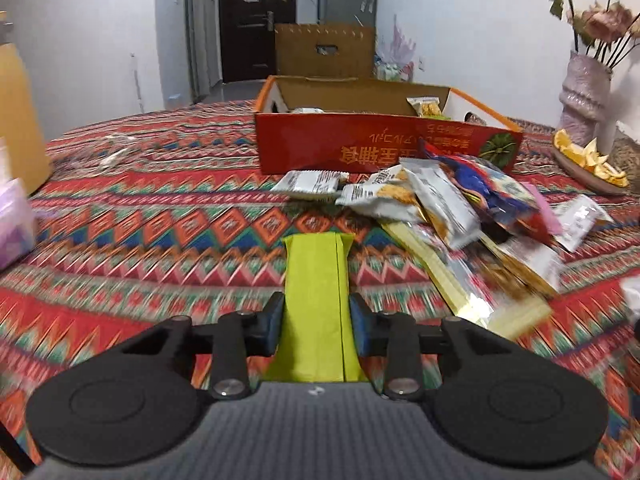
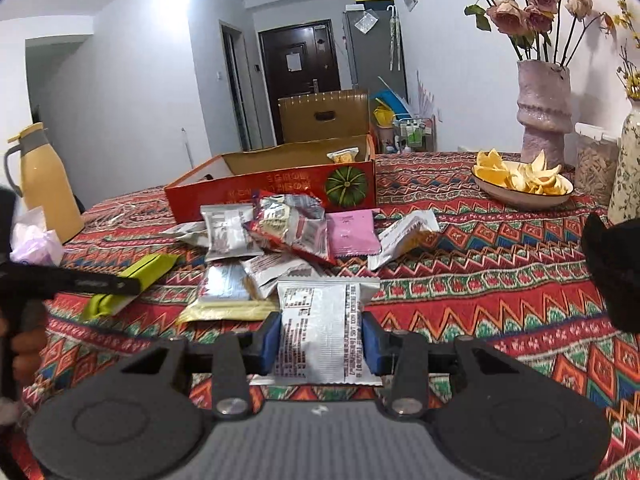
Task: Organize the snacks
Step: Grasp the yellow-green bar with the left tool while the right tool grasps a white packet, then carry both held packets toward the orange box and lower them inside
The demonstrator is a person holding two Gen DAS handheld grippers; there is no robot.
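In the left wrist view my left gripper (image 1: 314,320) is shut on a long yellow-green snack packet (image 1: 316,280), which lies lengthwise over the patterned tablecloth (image 1: 160,220). The right wrist view shows that packet (image 2: 148,266) at the left under a black finger of the left gripper. My right gripper (image 2: 320,340) is shut on a silver snack packet (image 2: 320,312) with printed text. A loose pile of snack packets (image 2: 280,228) lies just beyond it. Behind the pile stands an open red cardboard box (image 2: 280,188) holding a few packets; in the left wrist view the box (image 1: 360,148) is straight ahead.
A yellow thermos jug (image 2: 44,184) and a crumpled lilac bag (image 2: 34,240) are at the left. A bowl of orange peel (image 2: 520,188), a pink vase of dried roses (image 2: 544,108) and a floral vase (image 2: 628,168) stand at the right. A brown carton (image 2: 324,116) sits beyond the table.
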